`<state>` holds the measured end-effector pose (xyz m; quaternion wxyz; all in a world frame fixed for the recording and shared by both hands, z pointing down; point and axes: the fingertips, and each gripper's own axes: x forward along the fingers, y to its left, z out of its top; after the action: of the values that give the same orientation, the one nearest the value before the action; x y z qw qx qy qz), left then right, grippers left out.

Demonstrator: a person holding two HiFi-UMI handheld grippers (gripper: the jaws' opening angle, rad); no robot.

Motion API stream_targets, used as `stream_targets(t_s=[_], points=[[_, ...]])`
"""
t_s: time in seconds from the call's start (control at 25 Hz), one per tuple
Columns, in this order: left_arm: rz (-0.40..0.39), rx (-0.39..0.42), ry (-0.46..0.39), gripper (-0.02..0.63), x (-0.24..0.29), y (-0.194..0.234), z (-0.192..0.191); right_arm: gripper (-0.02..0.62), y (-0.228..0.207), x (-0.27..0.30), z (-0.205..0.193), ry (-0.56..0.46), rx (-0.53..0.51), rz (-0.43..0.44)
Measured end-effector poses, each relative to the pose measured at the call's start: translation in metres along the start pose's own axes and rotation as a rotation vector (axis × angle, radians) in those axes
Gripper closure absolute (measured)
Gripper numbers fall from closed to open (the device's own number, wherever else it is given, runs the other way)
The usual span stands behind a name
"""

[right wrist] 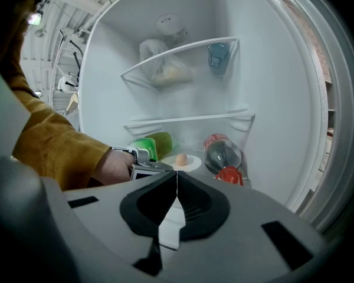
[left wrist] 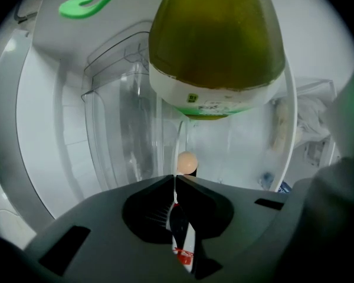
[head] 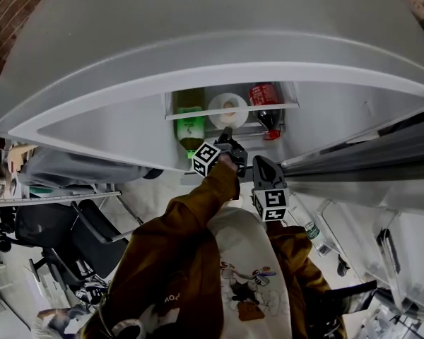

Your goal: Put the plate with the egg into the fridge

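A white plate (right wrist: 192, 163) with a tan egg (right wrist: 181, 159) lies on the fridge's lower shelf (right wrist: 236, 118), between a lying green bottle (right wrist: 152, 145) and a lying red-capped bottle (right wrist: 222, 156). My left gripper (right wrist: 146, 161) reaches in from the left and is shut on the plate's near rim (left wrist: 177, 149). In the left gripper view the egg (left wrist: 187, 162) shows just past the jaw tips, and the green bottle (left wrist: 215, 46) looms above. My right gripper (right wrist: 176, 180) is shut and empty, hanging back outside the fridge. From the head view, the plate (head: 228, 109) lies beyond the left gripper (head: 226, 135).
An upper wire shelf (right wrist: 183, 52) carries a clear bag (right wrist: 162, 66) and a blue cup (right wrist: 218, 55). The fridge's top (head: 212, 41) fills the upper head view. The open door (head: 367, 189) with a bottle (head: 312, 230) stands at the right. An office chair (head: 63, 242) is at the left.
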<state>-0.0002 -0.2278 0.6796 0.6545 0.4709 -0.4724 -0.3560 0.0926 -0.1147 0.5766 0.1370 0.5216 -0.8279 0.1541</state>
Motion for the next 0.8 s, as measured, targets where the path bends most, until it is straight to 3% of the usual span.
stream_targets(t_s=[0.56, 0.8], points=[[-0.017, -0.013, -0.002, 0.586, 0.009, -0.008, 0.006, 0.591, 0.001, -0.003, -0.001, 0.002, 0.001, -0.003], [-0.073, -0.005, 0.029, 0.583, 0.015, -0.022, 0.001, 0.591, 0.000, -0.002, -0.001, 0.003, -0.001, -0.004]])
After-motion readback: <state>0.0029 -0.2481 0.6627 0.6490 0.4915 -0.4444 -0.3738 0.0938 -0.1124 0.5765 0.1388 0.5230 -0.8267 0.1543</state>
